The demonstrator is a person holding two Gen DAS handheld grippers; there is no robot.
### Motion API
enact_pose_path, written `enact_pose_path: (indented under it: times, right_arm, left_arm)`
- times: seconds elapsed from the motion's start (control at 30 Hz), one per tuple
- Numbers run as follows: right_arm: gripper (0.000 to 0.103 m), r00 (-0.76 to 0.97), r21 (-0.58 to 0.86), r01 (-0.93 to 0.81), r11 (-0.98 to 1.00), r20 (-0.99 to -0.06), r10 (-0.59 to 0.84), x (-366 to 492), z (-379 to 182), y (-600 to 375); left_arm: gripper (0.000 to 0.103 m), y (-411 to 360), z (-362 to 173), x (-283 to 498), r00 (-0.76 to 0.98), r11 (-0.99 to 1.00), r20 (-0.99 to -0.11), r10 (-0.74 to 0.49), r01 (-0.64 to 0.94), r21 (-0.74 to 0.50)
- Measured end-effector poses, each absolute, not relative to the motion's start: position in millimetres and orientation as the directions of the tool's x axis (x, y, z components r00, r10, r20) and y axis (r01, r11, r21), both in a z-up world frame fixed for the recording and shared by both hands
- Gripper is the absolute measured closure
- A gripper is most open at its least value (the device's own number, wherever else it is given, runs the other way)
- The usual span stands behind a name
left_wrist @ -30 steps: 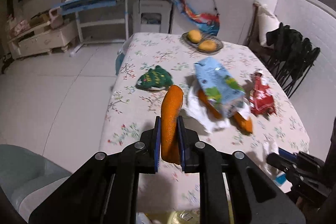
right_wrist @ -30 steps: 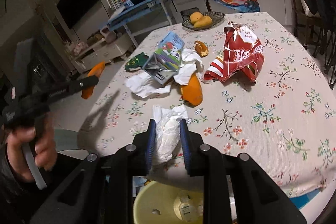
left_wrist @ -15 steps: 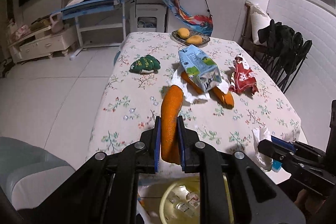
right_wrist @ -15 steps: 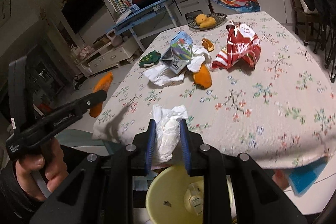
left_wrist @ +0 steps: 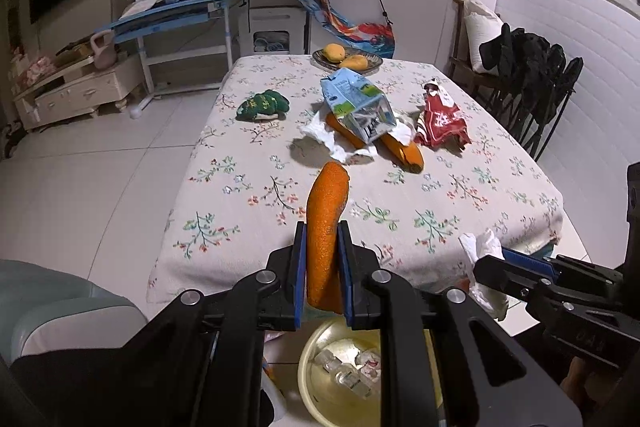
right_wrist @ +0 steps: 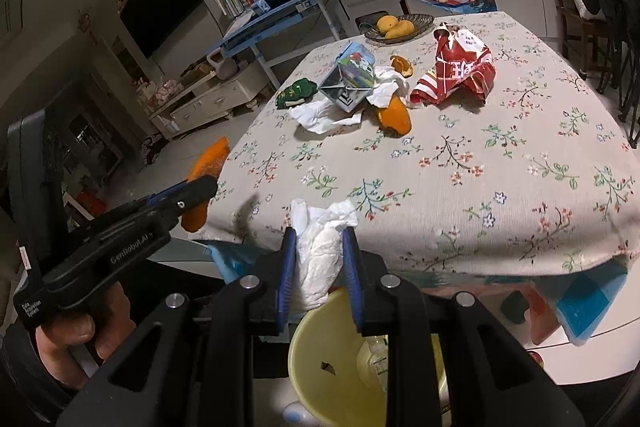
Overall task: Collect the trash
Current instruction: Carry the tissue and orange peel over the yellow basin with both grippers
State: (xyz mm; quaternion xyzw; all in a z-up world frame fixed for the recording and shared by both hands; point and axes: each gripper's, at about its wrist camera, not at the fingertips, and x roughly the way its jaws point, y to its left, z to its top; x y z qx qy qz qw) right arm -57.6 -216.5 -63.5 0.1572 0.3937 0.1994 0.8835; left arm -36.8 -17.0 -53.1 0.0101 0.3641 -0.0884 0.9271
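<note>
My left gripper [left_wrist: 322, 239] is shut on a long orange peel [left_wrist: 325, 227], held just off the near edge of the floral table [left_wrist: 240, 211]. A yellow bin [left_wrist: 320, 387] with a few small items inside sits on the floor below both grippers. My right gripper [right_wrist: 319, 239] is shut on a crumpled white tissue [right_wrist: 320, 251] above the yellow bin [right_wrist: 320, 379]. In the right wrist view a hand holds the left gripper [right_wrist: 196, 193] with the orange peel [right_wrist: 206, 163] at the table's left corner. The tissue [left_wrist: 482, 251] also shows in the left wrist view.
On the table lie a blue milk carton [left_wrist: 356, 103], white paper [left_wrist: 320, 131], another orange peel [left_wrist: 404, 151], a red snack bag [left_wrist: 440, 119], a green wrapper [left_wrist: 262, 105] and a fruit dish [left_wrist: 346, 59]. Chairs [left_wrist: 532, 95] with dark clothes stand right; a grey seat [left_wrist: 48, 303] is at near left.
Both grippers have drawn back from the table toward its near edge, each keeping its load. The yellow bin has come into fuller view beneath them.
</note>
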Motion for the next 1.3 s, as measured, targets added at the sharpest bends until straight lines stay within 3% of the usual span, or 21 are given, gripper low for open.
enact_pose_path:
  times: [1.0,1.3]
  right_arm:
    - [0.077,0.506,0.439,-0.148,0.886,-0.737,0.449,-80.5,-95.0,-216.7]
    - [0.067,0.505,0.443,-0.109,0.89,-0.746,0.434,-80.9,-100.2,-223.4]
  left_arm:
    - [0.089,-40.4,-76.8,-83.2,0.649,0.969,-0.735,-0.199,0.242,-0.049]
    - [0.088,-42.9,-88.1,-79.1,0.604,0.967,-0.772,-0.198,0.249,-0.053]
